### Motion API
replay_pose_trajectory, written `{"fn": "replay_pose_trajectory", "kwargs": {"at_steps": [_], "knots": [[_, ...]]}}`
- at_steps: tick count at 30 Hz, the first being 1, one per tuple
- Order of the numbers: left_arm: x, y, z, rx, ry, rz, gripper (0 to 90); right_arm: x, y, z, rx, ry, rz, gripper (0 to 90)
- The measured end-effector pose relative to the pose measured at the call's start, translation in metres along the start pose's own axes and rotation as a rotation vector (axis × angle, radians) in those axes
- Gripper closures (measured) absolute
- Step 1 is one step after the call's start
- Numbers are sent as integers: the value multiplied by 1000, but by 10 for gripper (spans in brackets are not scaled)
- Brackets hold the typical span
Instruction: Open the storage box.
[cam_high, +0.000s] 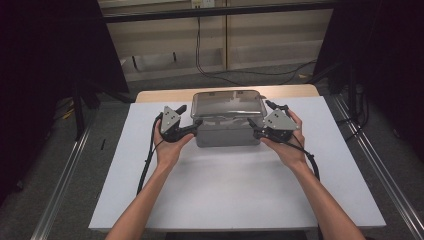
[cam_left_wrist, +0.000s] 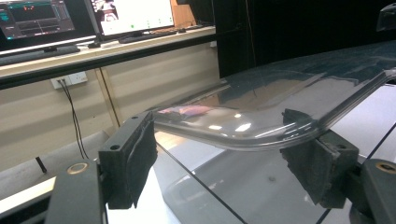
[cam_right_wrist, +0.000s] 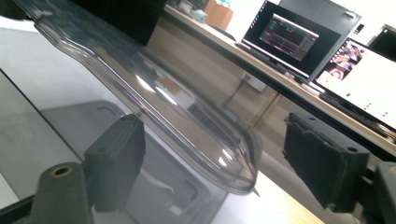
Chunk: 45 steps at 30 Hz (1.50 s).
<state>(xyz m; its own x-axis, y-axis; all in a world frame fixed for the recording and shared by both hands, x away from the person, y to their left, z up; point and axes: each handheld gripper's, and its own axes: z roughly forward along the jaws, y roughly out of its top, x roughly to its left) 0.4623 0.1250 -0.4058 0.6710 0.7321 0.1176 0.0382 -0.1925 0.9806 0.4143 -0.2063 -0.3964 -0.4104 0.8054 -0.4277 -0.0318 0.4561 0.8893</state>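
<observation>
left jaws: the left gripper stands open at the box's left end; in its own view the lid rim runs between the two pads, resting on or against the right pad, clear of the left one, so no grip yet.
right jaws: the right gripper is open at the box's right end; in its own view the lid's corner hangs in the gap, just beside one pad, well apart from the other.
lid: clear, shallow, sitting on the grey box, though whether it is seated flat or lifted a little I cannot tell.
box: near the counter's far edge, about midway between its left and right edges.
long axis: the box and lid run left to right along the far edge, so each short end faces one gripper.
key relation: the rim lies edge-on inside both gaps, one gripper per end, neither hand nearer than the other.
next move, my guess: both pairs of jaws close on the rim together, then lift level; an uneven pinch could tilt the lid.
</observation>
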Motion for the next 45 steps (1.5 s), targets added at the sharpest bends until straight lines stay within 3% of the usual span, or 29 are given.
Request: {"fn": "replay_pose_trajectory", "kwargs": {"at_steps": [6, 9, 13, 19, 30, 45], "knots": [[2, 4, 1, -2, 0, 19, 278, -4, -1, 5, -18, 18, 16, 291], [4, 7, 3, -18, -6, -9, 277, -6, 0, 6, -26, 22, 27, 293], [4, 10, 5, -22, -8, -11, 283, -9, 2, 7, -43, 34, 37, 304], [5, 15, 7, -26, -8, 9, 295, -12, 2, 12, -58, 49, 70, 383], [8, 17, 11, -36, -22, -5, 397, -19, 7, 18, -67, 65, 79, 438], [11, 23, 17, -32, -41, 32, 458, -24, 4, 22, -94, 75, 130, 510]]}}
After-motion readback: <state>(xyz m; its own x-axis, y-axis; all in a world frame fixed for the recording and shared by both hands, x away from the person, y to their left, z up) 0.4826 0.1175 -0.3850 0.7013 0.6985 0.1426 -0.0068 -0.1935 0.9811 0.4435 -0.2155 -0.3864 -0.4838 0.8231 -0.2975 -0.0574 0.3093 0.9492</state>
